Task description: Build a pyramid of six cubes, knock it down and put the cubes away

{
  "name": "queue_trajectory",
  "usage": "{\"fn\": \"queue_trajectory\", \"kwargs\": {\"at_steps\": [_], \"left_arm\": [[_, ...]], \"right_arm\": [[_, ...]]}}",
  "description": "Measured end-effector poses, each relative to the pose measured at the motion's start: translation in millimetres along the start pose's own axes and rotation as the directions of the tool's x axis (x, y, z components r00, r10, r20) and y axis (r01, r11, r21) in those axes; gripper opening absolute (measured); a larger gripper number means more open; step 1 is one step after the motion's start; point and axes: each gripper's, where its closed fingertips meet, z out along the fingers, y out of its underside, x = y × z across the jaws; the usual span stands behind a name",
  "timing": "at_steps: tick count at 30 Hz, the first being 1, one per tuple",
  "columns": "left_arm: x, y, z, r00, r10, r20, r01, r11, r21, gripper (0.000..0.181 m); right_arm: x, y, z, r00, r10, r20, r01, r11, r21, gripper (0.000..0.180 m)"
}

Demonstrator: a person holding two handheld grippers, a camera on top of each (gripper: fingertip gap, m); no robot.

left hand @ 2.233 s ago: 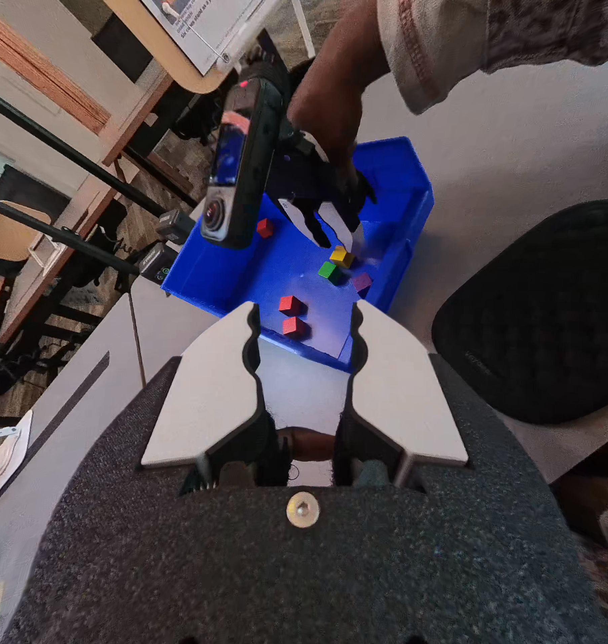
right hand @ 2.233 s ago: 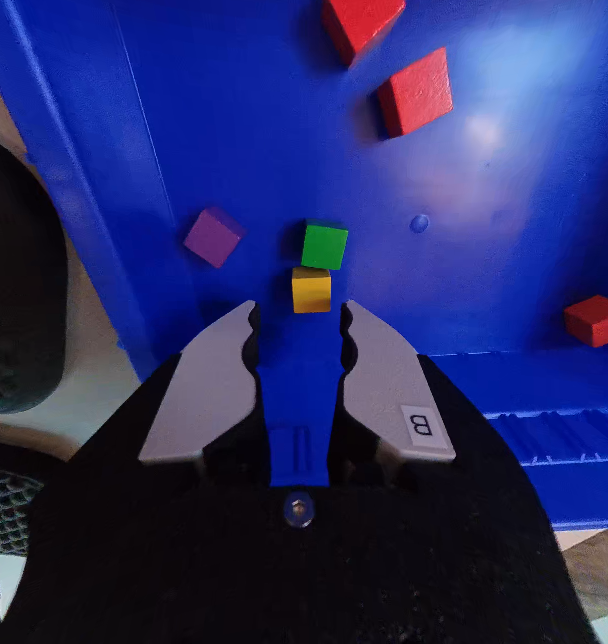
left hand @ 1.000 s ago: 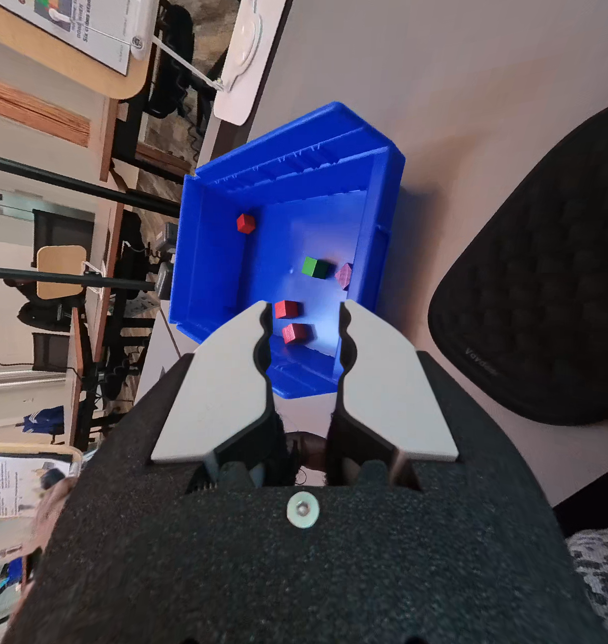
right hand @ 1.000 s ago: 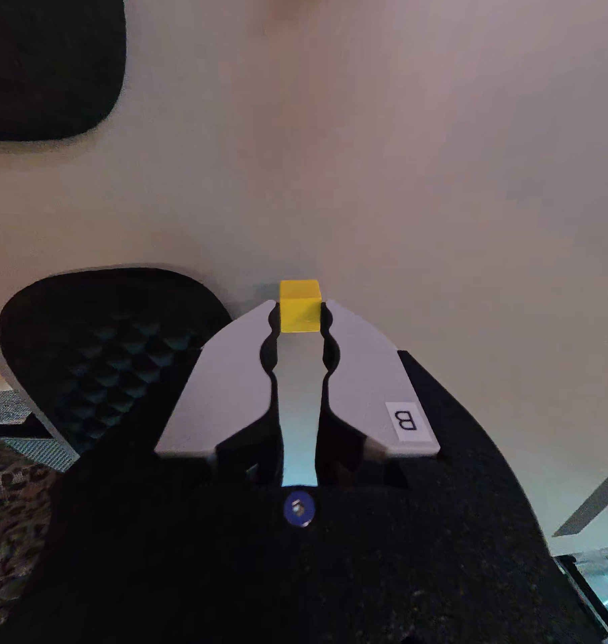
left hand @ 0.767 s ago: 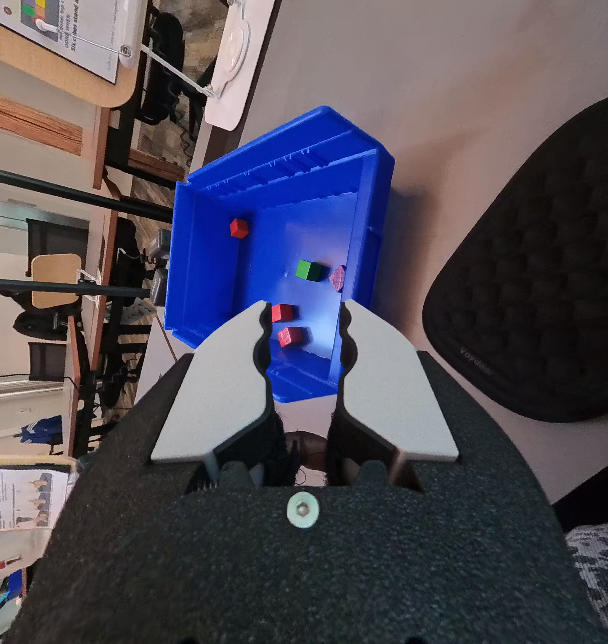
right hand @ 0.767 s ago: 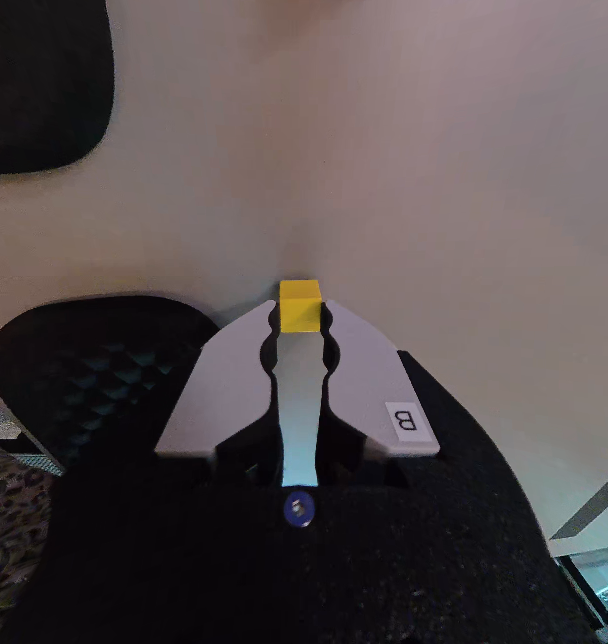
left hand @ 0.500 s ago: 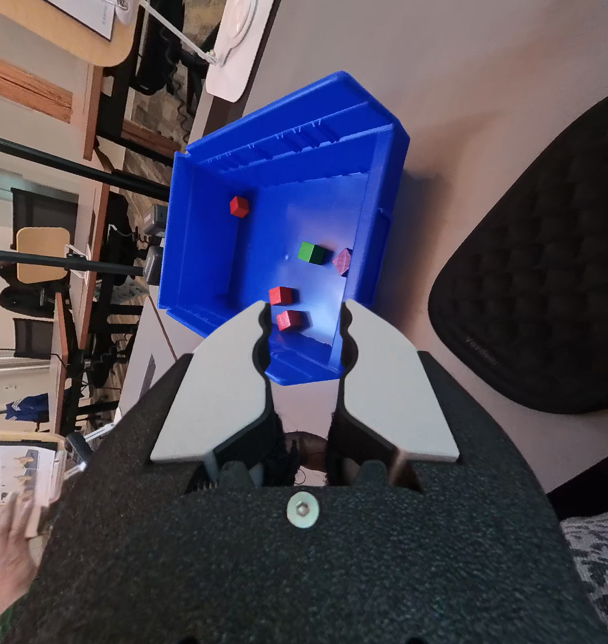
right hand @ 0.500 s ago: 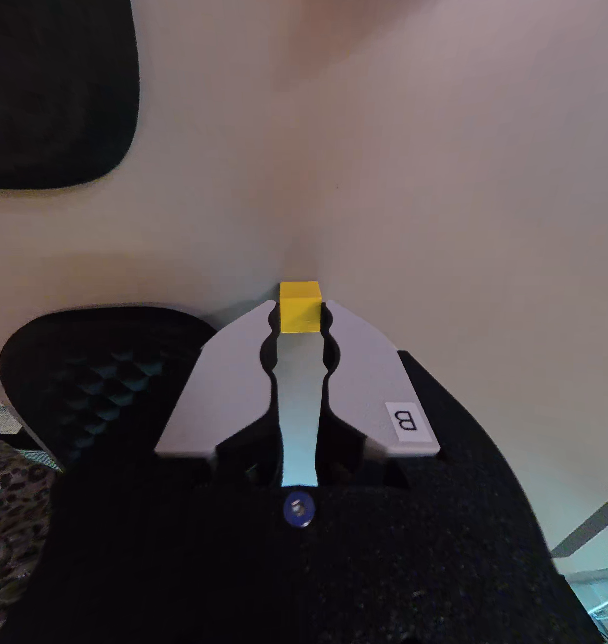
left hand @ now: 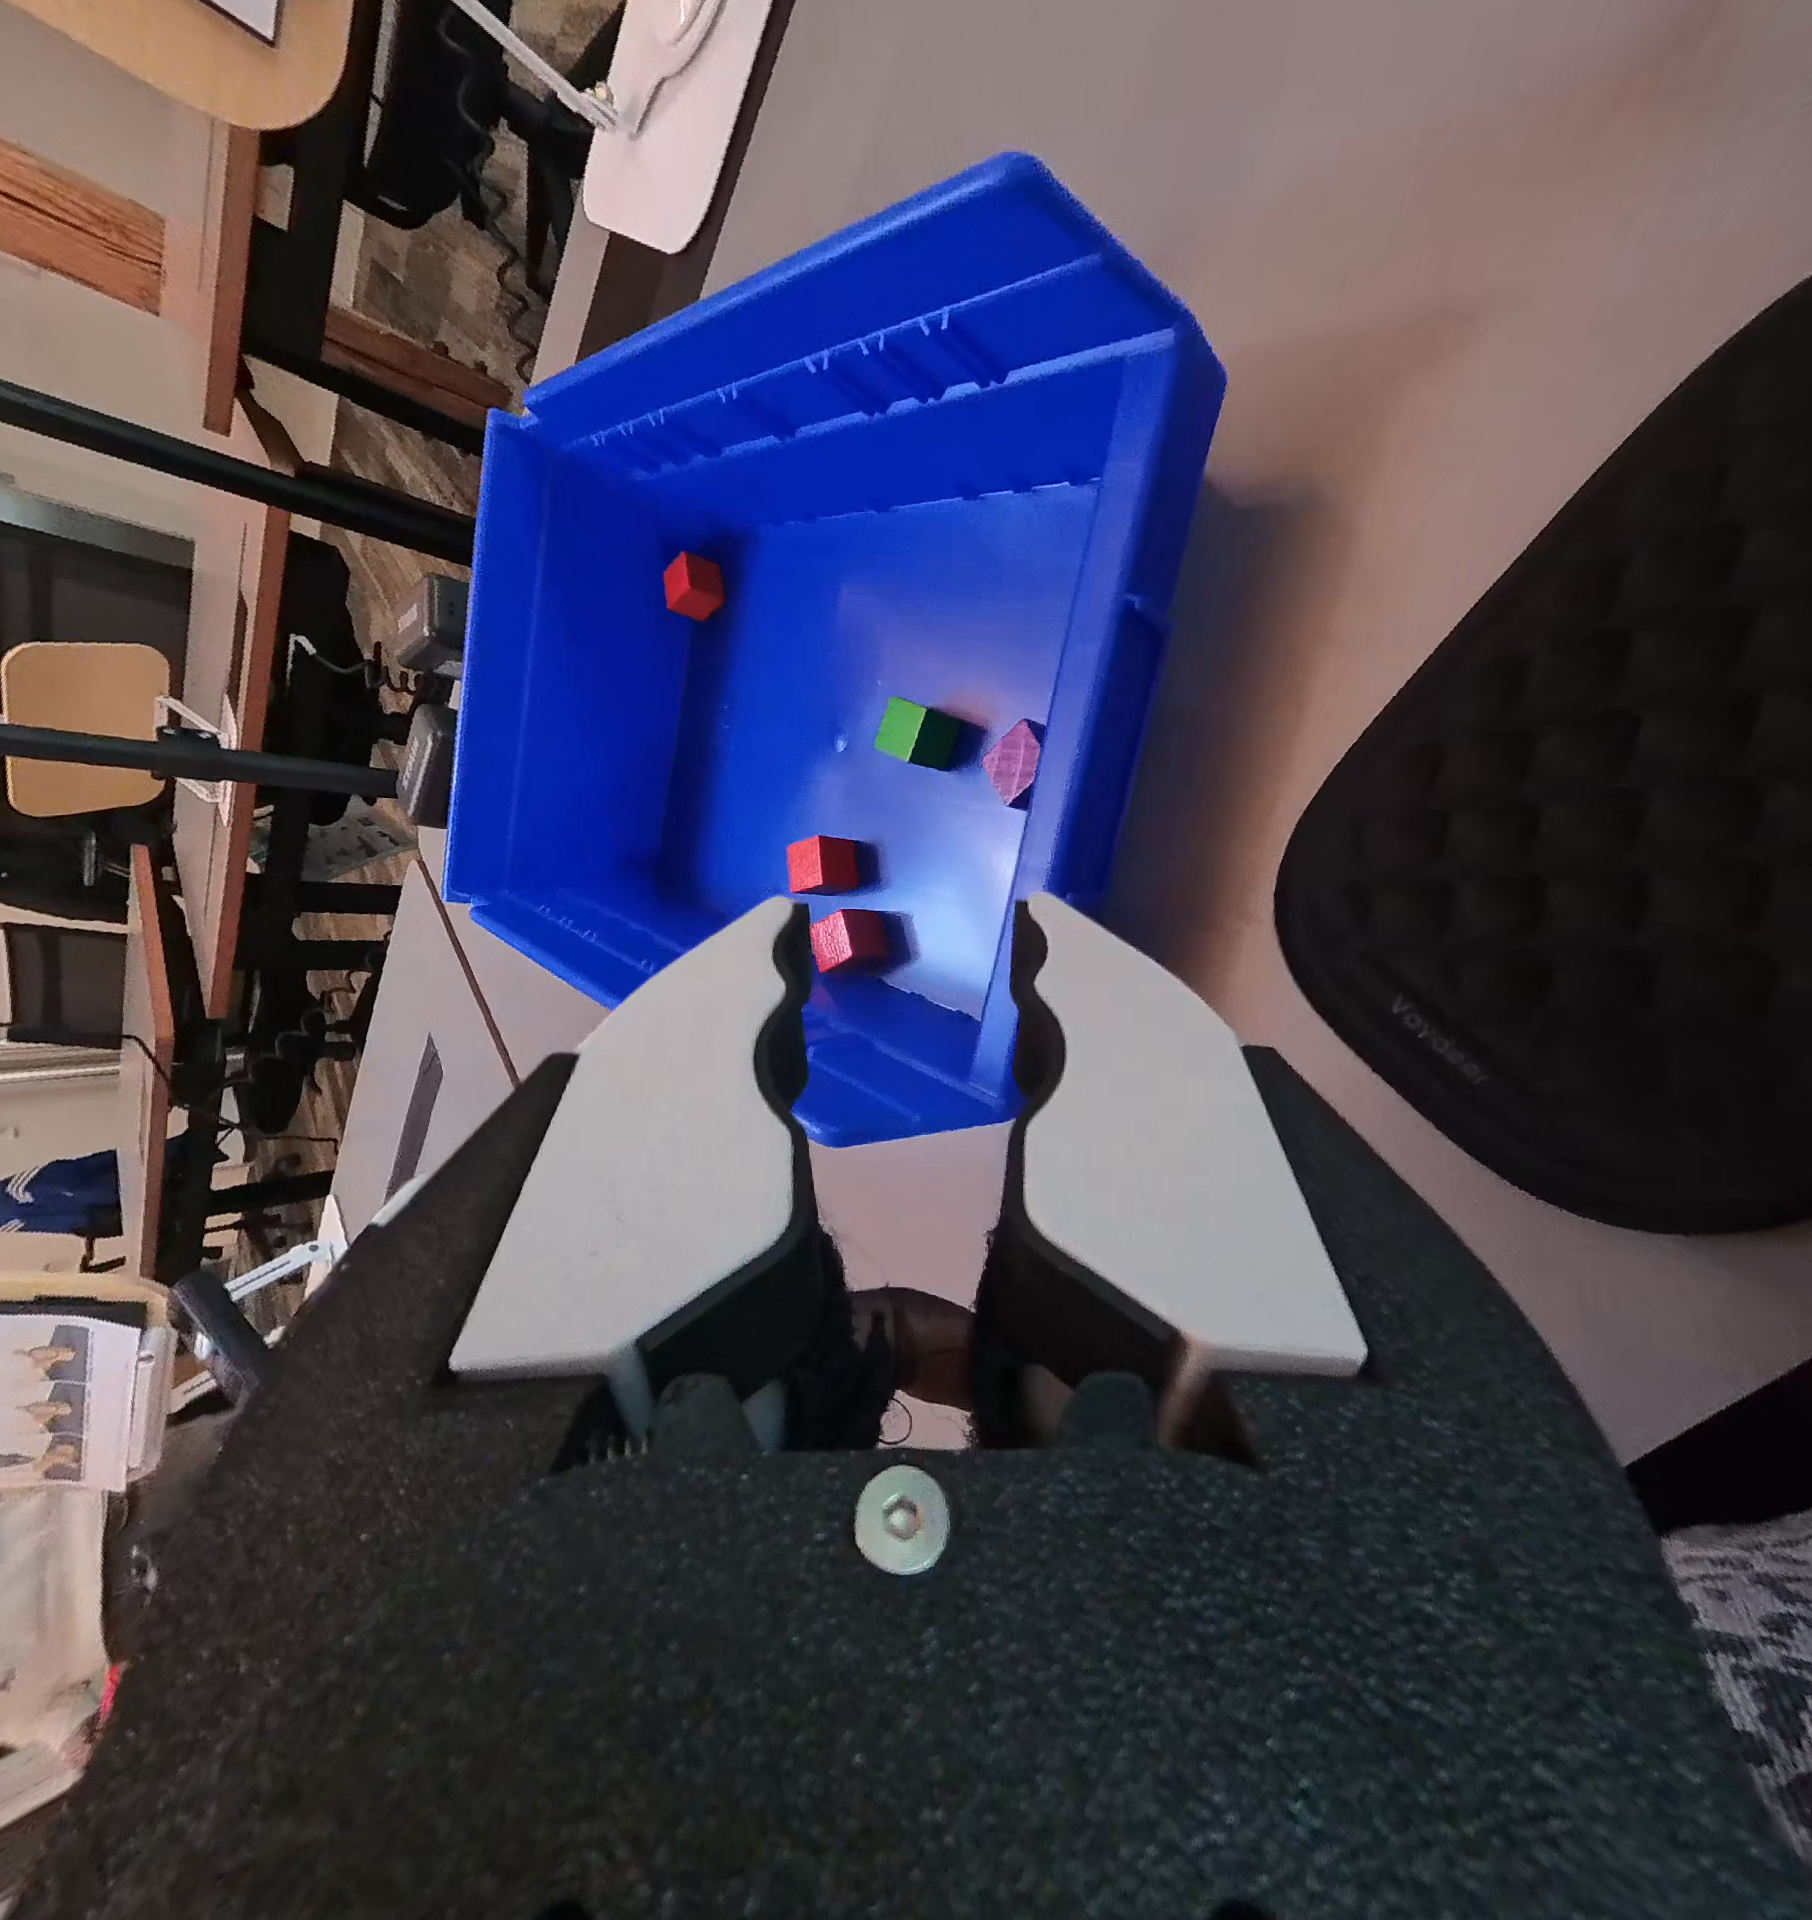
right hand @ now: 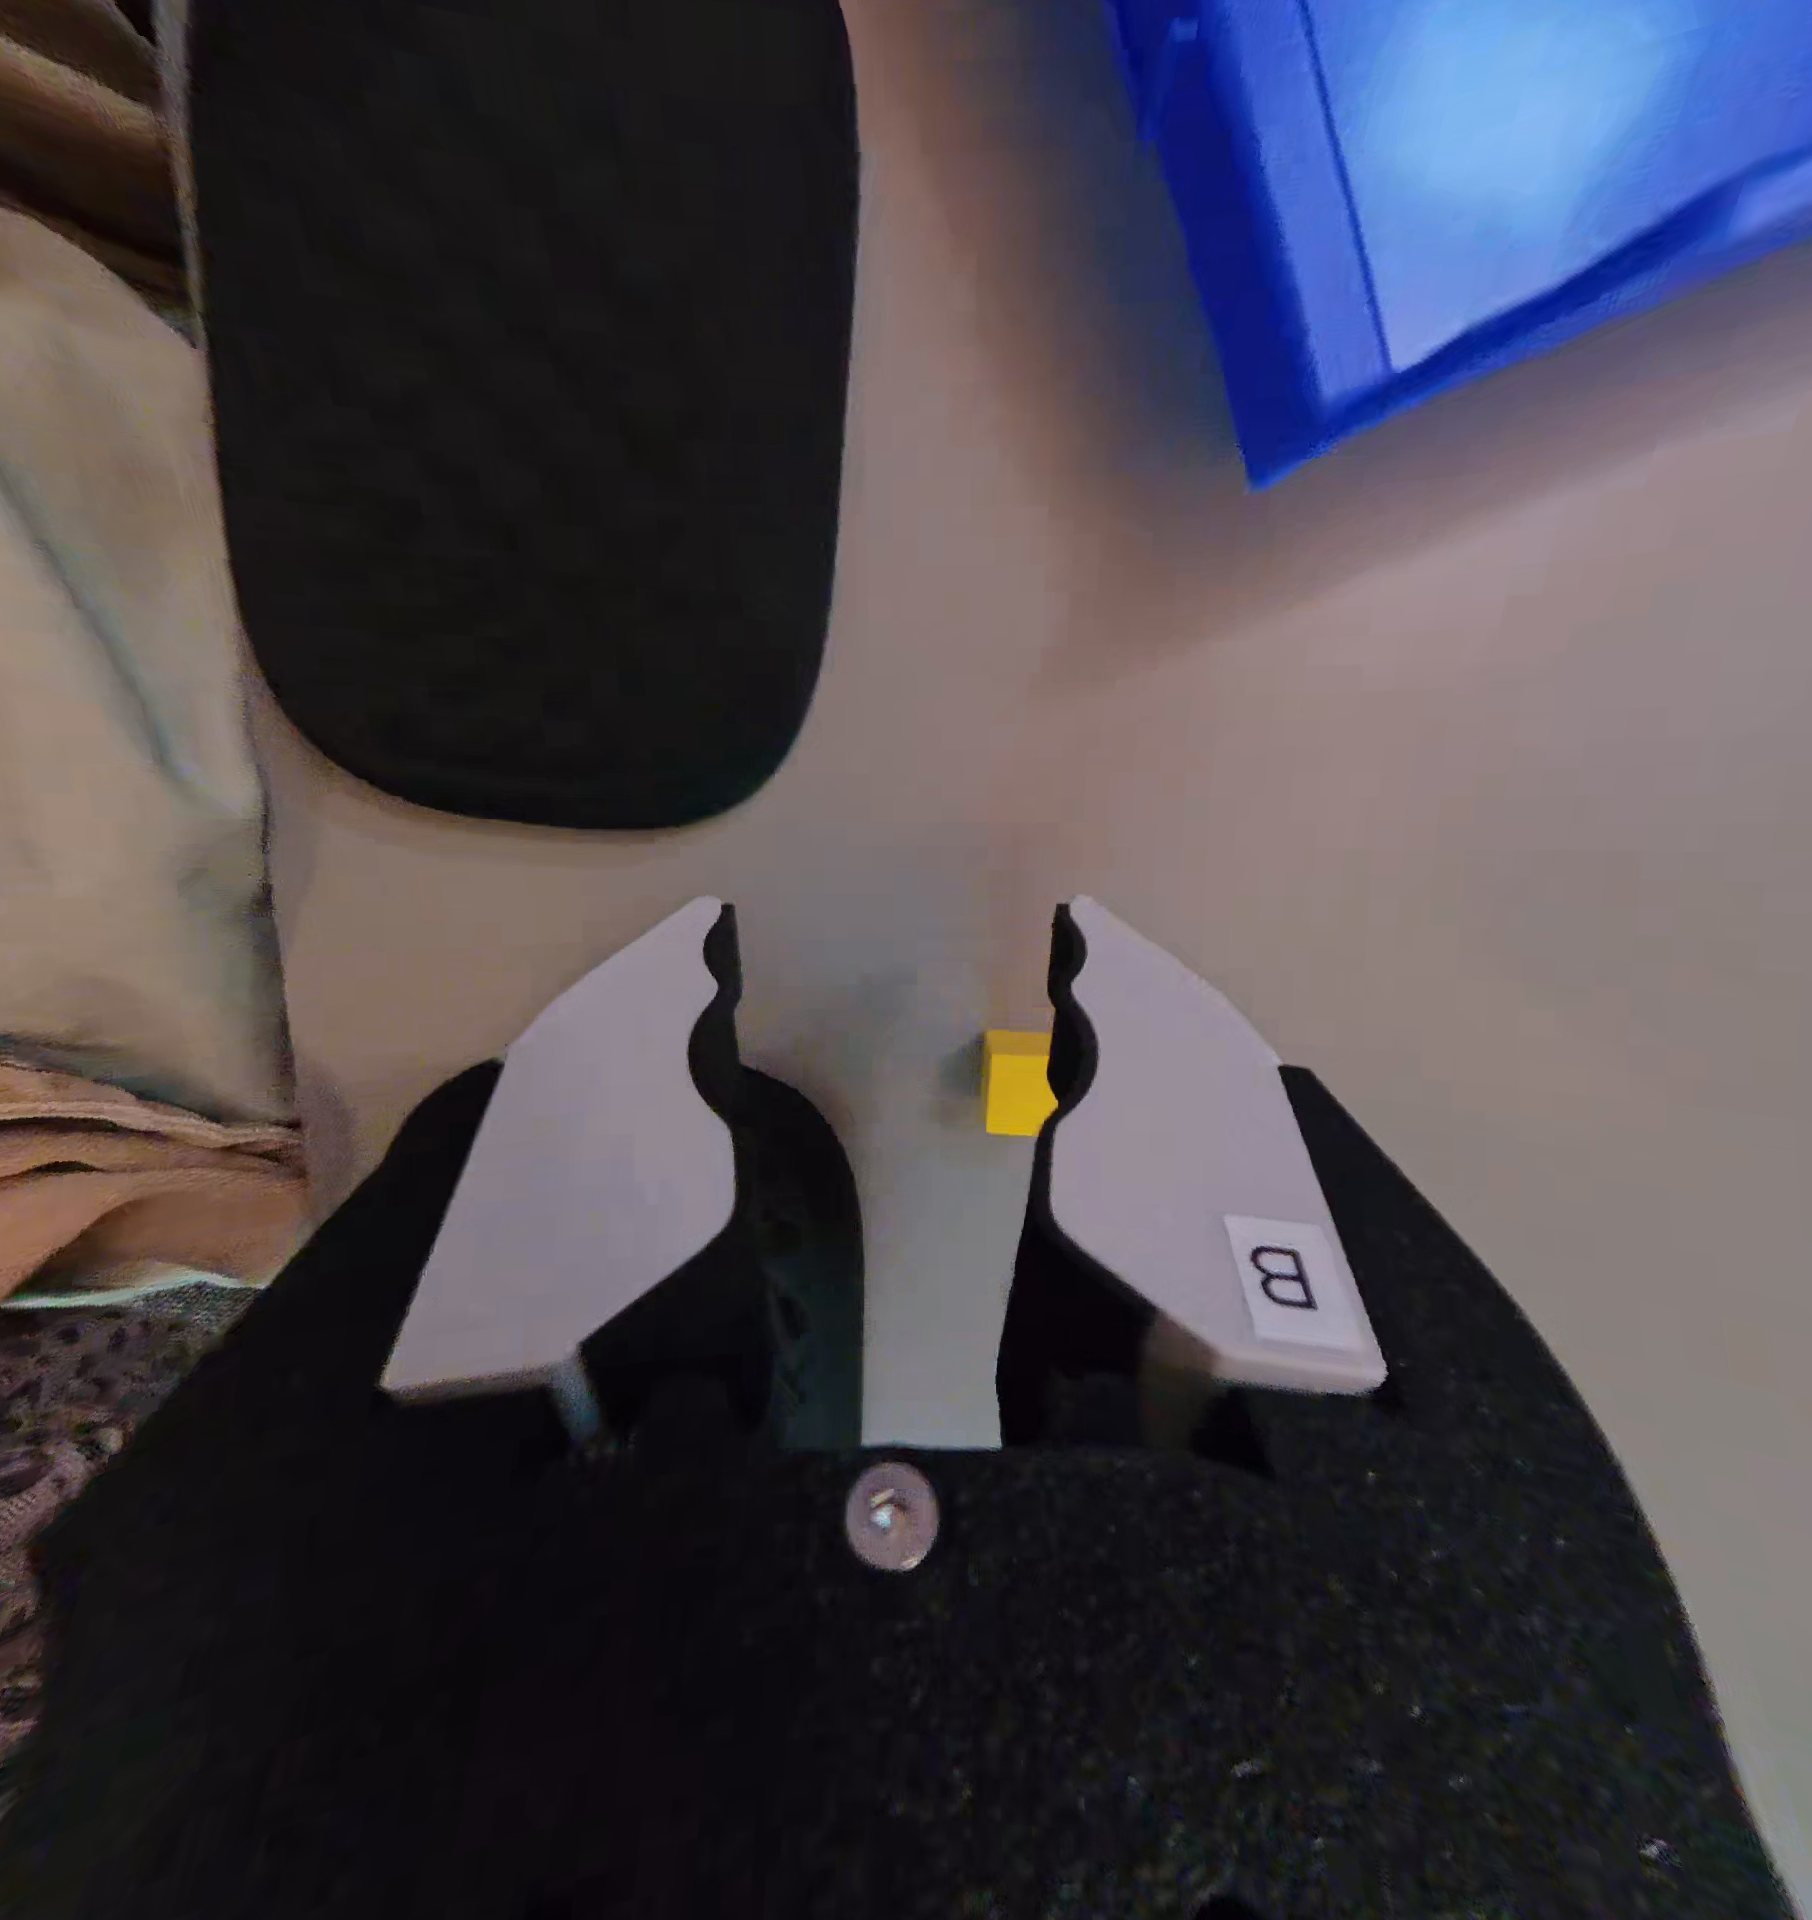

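Right gripper [right hand: 889, 961] just let go, fingers spread wide, so the yellow cube [right hand: 1018, 1081] now sits on the table [right hand: 1401, 831] (first pyramid piece, I reckon). Left gripper [left hand: 907, 940] hangs open over the blue bin [left hand: 569, 665] with five cubes left.

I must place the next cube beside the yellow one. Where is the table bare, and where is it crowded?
The table is bare around the yellow cube, between the black pad and the blue bin. The right gripper, jaws open, hangs close over the cube. The bin's floor is crowded near the pad-side wall.
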Motion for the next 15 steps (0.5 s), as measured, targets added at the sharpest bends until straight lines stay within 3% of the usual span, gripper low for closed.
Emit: {"fn": "queue_trajectory", "kwargs": {"at_steps": [4, 10, 15], "left_arm": [[-6, 9, -4, 0.993, -0.117, 0.006, 0.118, 0.993, -0.023, 0.033], [-33, 52, -13, 0.948, -0.299, 0.106, 0.307, 0.949, -0.075, 0.032], [-46, 86, -20, 0.912, -0.375, 0.165, 0.393, 0.914, -0.097, 0.032]], "right_arm": [[-12, -46, -15, 0.995, -0.095, 0.035, 0.091, 0.990, 0.110, 0.051], [3, -145, -15, 0.968, -0.249, -0.037, 0.251, 0.939, 0.235, 0.042], [37, -191, 30, 0.953, -0.304, 0.012, 0.302, 0.950, 0.082, 0.048]]}}
